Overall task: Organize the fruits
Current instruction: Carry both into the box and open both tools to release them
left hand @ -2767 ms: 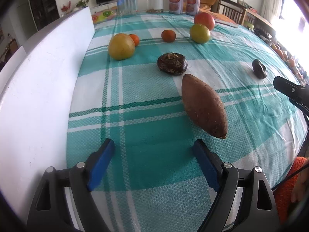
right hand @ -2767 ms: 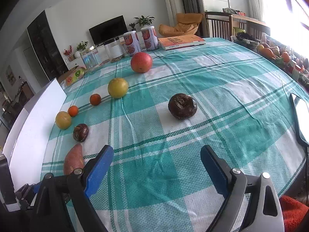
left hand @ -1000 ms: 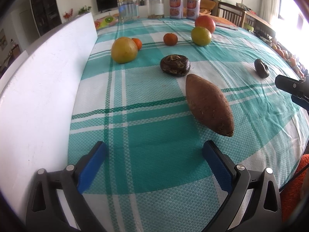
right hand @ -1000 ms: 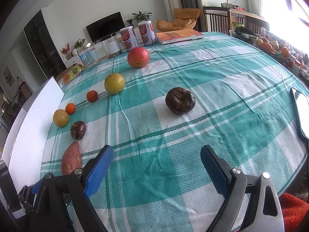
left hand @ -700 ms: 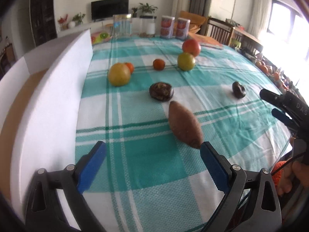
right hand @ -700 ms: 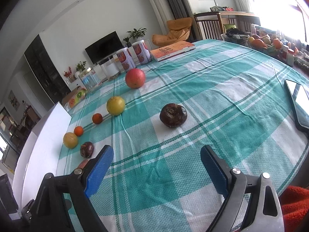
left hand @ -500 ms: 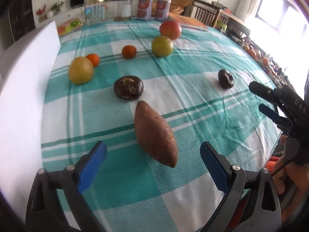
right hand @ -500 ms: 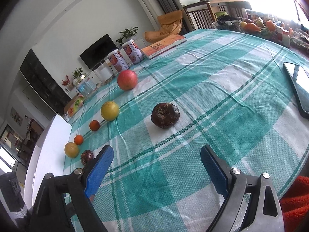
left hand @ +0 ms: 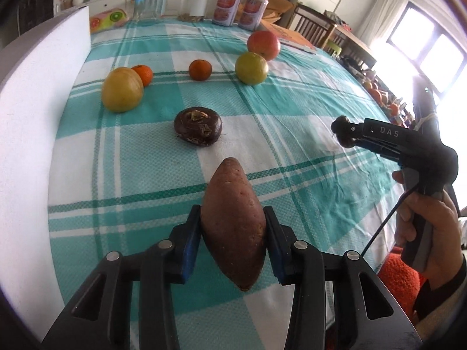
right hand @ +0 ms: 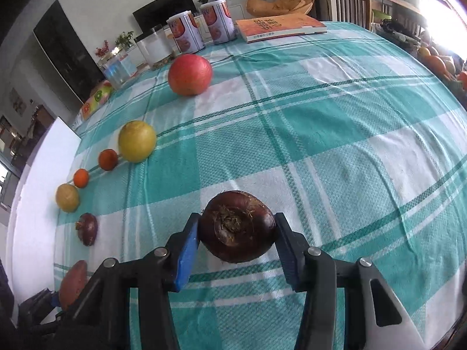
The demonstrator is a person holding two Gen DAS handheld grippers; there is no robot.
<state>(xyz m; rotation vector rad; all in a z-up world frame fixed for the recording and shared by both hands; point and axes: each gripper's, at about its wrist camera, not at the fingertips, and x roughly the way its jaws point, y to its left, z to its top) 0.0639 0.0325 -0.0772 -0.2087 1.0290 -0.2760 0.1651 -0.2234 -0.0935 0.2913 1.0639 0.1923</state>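
Pale walls, dark television (right hand: 163, 14), wooden chairs (right hand: 347, 0), bright window (left hand: 432, 46) at right.

A woven check cloth (left hand: 292, 134) covers the counter, matt and textured. The sweet potato (left hand: 233, 227) looks dull and rough-skinned; the dark chestnut-like fruit (right hand: 238, 226) shines glossy, and the fingers (right hand: 186, 250) look like smooth plastic.

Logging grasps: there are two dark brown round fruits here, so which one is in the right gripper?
The one away from the row, clamped by the right gripper. Its twin lies free between the yellow fruit and the sweet potato.
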